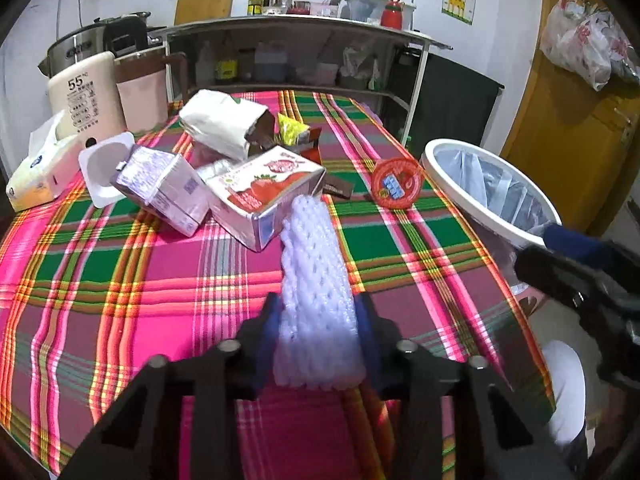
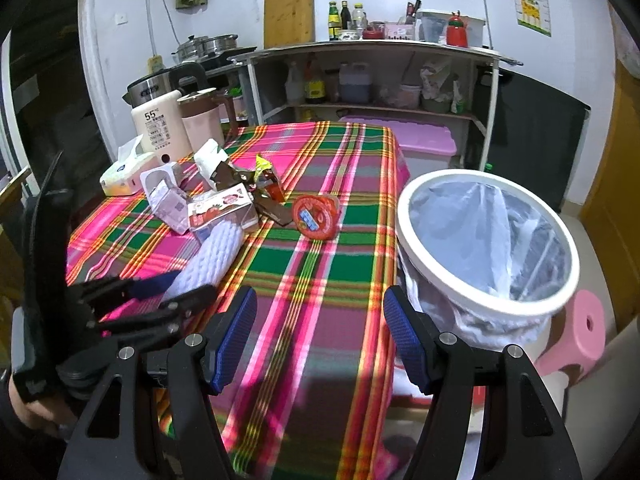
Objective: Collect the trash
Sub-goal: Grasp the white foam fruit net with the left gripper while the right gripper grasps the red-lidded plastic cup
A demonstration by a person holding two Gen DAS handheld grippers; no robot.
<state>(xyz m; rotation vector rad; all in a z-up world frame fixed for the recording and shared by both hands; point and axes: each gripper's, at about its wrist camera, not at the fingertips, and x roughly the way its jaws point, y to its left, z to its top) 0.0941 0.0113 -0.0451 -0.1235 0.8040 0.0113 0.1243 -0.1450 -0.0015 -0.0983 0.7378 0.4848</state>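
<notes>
- White foam netting [image 1: 316, 292], a ribbed fruit sleeve, sits pinched between the blue pads of the left claw [image 1: 318, 312], its far end pointing toward the strawberry carton [image 1: 266, 192].
- The left wrist view shows that grip head-on; the right wrist view shows it from the side, the sleeve [image 2: 212, 256] raised at an angle above the plaid cloth on the counter [image 2: 320, 280].
- The right claw [image 2: 320, 340] stands wide open with nothing between its pads, over the counter's near edge; in the left wrist view only its dark body at the right margin shows.
- The white-rimmed bin [image 2: 486, 240] with its plastic liner fills the right side of the right wrist view, just beside the counter; the left view cuts it off.
- More litter lies on the cloth: a purple carton [image 1: 164, 188], a red-lidded cup [image 1: 396, 184], a white paper bag [image 1: 224, 124] and wrappers [image 1: 296, 132].
- A tissue pack [image 1: 36, 176] and a kettle [image 1: 84, 96] stand at the far left.
</notes>
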